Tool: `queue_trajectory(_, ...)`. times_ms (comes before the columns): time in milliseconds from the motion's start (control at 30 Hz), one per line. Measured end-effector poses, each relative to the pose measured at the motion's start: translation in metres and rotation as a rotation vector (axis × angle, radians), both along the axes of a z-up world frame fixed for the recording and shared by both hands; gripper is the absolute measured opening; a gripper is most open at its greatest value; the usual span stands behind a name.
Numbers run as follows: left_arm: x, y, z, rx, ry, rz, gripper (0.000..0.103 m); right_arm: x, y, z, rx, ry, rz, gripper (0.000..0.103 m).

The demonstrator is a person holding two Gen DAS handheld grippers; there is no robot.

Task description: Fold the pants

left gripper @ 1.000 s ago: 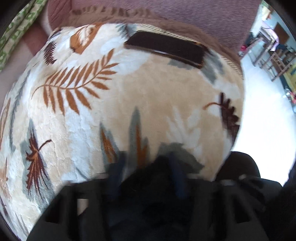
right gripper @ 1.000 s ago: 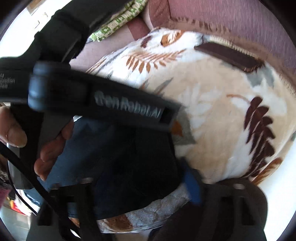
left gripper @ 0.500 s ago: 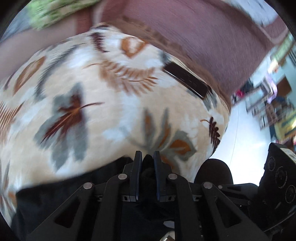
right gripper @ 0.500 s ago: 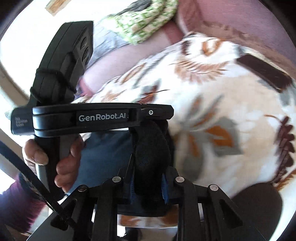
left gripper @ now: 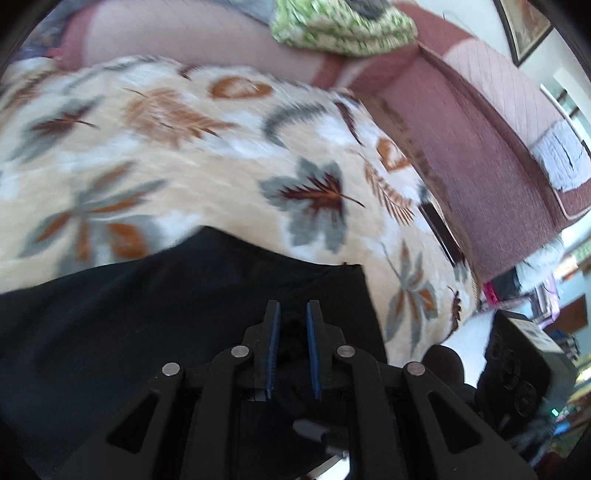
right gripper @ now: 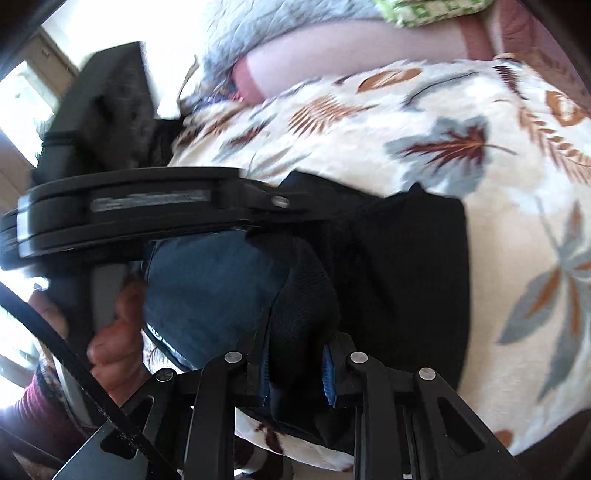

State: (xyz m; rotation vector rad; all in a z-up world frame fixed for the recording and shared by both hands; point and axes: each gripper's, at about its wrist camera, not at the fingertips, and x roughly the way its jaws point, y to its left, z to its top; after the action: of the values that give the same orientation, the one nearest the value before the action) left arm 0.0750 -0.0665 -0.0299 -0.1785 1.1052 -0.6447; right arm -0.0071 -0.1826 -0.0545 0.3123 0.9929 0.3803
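The black pants [left gripper: 140,314] lie on a leaf-patterned blanket [left gripper: 184,155] covering a sofa seat. In the left wrist view my left gripper [left gripper: 293,314] is shut on a bunch of the pants' fabric near their right edge. In the right wrist view the pants [right gripper: 406,273] show a dark blue inner side [right gripper: 207,291]. My right gripper [right gripper: 299,354] is shut on a thick fold of the pants. The left gripper's body [right gripper: 147,210] and the hand holding it cross the right wrist view just above and left of it.
A maroon sofa back [left gripper: 480,147] runs along the right. A green patterned cloth [left gripper: 343,26] and a pink cushion [left gripper: 184,40] lie behind the blanket. A dark flat object [left gripper: 441,232] lies at the blanket's right edge. The floor [left gripper: 465,332] is beyond.
Both grippers have swung left over the blanket with the pants held. More of the black fabric now lies spread on the blanket in front of the left gripper.
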Motion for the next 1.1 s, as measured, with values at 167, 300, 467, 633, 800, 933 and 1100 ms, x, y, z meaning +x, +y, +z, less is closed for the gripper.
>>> queue_trajectory(167,-0.012,0.054,0.017,0.013,-0.06,0.182,0.05,0.002,0.018,-0.008,0.002,0.014,0.068,0.047)
queue_trajectory(300,-0.011,0.087,0.021,0.007,-0.04,0.29,0.056,-0.004,0.029,-0.003,0.042,-0.003,0.114,0.069)
queue_trajectory(467,-0.017,0.109,0.016,0.018,-0.022,0.36,0.064,-0.014,0.037,0.014,0.089,-0.031,0.205,0.069)
queue_trajectory(633,-0.018,0.118,0.0,0.015,0.029,0.395,0.064,-0.018,0.009,0.036,0.043,-0.097,0.113,0.066)
queue_trajectory(800,-0.021,0.119,-0.002,0.023,0.04,0.402,0.064,0.004,0.0,0.018,0.003,-0.016,0.0,0.029)
queue_trajectory(933,-0.022,0.12,-0.002,0.028,0.04,0.403,0.064,0.012,0.019,-0.004,0.085,0.068,0.05,0.027)
queue_trajectory(1100,-0.019,0.122,-0.008,0.029,0.065,0.407,0.064,0.0,0.064,-0.013,-0.001,0.056,0.192,0.033)
